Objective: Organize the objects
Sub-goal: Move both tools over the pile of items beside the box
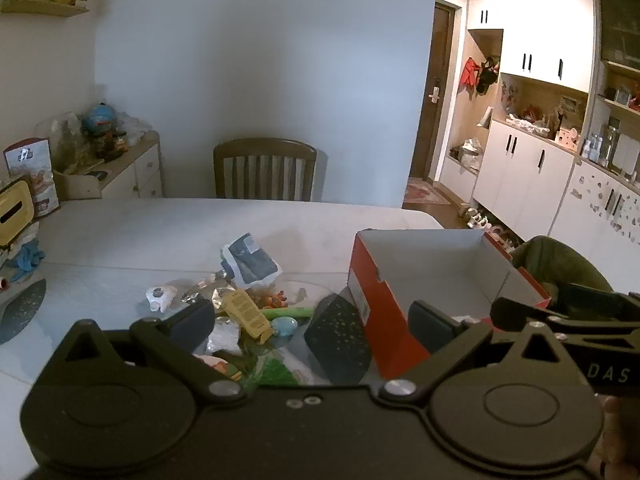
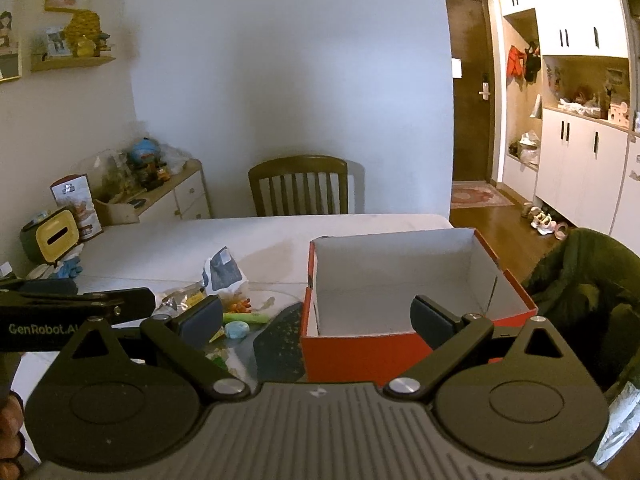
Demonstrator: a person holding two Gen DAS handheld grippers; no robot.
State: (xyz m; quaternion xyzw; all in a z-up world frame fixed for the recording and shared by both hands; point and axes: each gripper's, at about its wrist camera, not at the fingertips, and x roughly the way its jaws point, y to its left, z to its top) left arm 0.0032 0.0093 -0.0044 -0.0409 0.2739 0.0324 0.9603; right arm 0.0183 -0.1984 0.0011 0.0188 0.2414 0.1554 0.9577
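Observation:
An open red box (image 1: 384,312) with a white inside stands on the white table (image 1: 160,224); it also shows in the right wrist view (image 2: 360,352) and looks empty. Left of it lies a pile of small things: a dark blue packet (image 1: 250,260), a yellow packet (image 1: 246,312), a green stick (image 1: 288,313), a light blue round piece (image 1: 285,325), and a dark speckled pad (image 1: 338,340). My left gripper (image 1: 316,322) is open and empty, above the pile and the box's near left corner. My right gripper (image 2: 316,318) is open and empty, at the box's near edge.
A wooden chair (image 1: 264,170) stands at the table's far side. A yellow tissue box (image 1: 14,212) and blue gloves (image 1: 26,258) sit at the table's left edge. A green garment (image 2: 584,280) hangs on a chair to the right. White cabinets (image 1: 528,172) line the right wall.

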